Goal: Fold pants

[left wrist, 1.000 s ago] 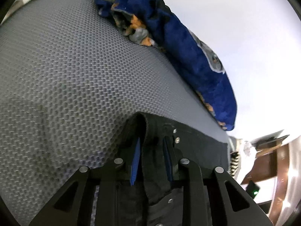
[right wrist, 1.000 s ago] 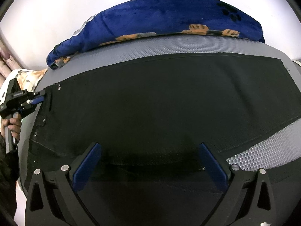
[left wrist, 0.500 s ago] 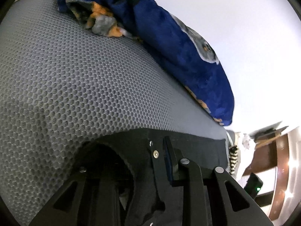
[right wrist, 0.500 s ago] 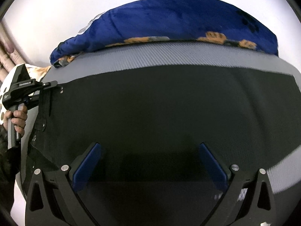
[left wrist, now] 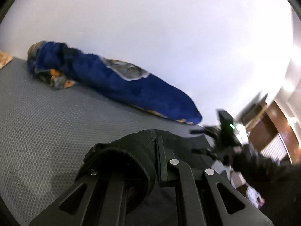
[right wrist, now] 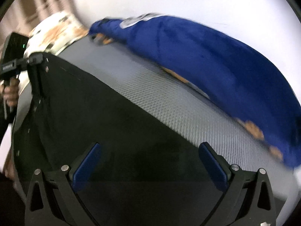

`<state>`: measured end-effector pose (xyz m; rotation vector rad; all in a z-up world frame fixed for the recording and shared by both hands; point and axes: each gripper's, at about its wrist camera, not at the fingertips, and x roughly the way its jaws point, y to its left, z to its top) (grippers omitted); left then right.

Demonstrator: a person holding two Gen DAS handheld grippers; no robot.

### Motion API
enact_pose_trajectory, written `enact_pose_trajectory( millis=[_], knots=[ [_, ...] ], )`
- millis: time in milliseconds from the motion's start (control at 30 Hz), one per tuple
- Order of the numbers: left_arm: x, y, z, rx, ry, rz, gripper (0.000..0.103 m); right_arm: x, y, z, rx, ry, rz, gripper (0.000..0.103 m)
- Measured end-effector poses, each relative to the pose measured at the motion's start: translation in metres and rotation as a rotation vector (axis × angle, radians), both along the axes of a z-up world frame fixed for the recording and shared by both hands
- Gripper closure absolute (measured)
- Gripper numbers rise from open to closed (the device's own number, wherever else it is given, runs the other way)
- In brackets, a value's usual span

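Note:
Black pants [right wrist: 105, 128] lie spread on a grey honeycomb mattress [right wrist: 178, 101]. My left gripper [left wrist: 148, 150] is shut on the pants' waistband [left wrist: 131, 150] and holds that corner lifted; the cloth bunches over its fingers and hides the left one. It also shows in the right wrist view [right wrist: 35, 64], gripping the waistband corner at the far left. My right gripper [right wrist: 148, 158] is open, with blue pads [right wrist: 86, 162] wide apart over the black cloth. The right gripper appears blurred in the left wrist view [left wrist: 223, 131].
A rolled blue blanket [left wrist: 120, 86] with orange and grey print lies along the mattress's far edge by a white wall; it also shows in the right wrist view [right wrist: 207, 56]. A patterned pillow [right wrist: 54, 30] sits at the far left. Brown furniture [left wrist: 272, 128] stands at right.
My left gripper has lifted the waistband corner off the mattress and tilted up. The right gripper has swung and rotated, staying open over the pants.

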<state>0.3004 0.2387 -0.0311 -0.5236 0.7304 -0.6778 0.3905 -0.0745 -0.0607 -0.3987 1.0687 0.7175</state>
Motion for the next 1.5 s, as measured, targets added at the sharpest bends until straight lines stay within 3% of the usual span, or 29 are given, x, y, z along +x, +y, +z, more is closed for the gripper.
enact_pose_trajectory(
  millis=[267,433,500,633,800,967,1133,1333,1500],
  knots=[
    [-0.024,-0.003,0.017,-0.013,-0.059,-0.045,0.095,0.039,0.006,-0.021,-0.027,0.217,0.246,0.020],
    [-0.026,0.000,0.018,0.012,-0.047,-0.004,0.095,0.043,-0.009,-0.038,-0.087,0.276,0.293,0.050],
    [-0.023,0.000,0.017,0.028,-0.038,0.002,0.095,0.039,-0.025,-0.045,-0.135,0.272,0.282,0.055],
    [-0.019,-0.002,0.015,0.057,-0.029,0.014,0.095,0.035,-0.058,-0.046,-0.149,0.248,0.213,0.082],
    [-0.006,-0.001,0.003,0.069,0.002,0.042,0.095,0.018,-0.081,-0.042,-0.154,0.167,0.085,0.094],
    [-0.004,-0.001,-0.002,0.093,0.026,0.075,0.095,-0.027,-0.078,-0.016,-0.199,-0.064,-0.062,0.096],
    [-0.028,0.001,0.014,0.102,0.002,0.052,0.095,-0.089,-0.086,0.026,-0.218,-0.222,-0.147,0.096],
    [-0.085,0.000,0.032,0.121,-0.016,-0.041,0.095,-0.166,-0.109,0.056,-0.177,-0.256,-0.213,0.096],
    [-0.142,-0.003,0.026,0.162,0.027,-0.134,0.094,-0.226,-0.109,0.038,-0.158,-0.179,-0.233,0.096]
  ],
)
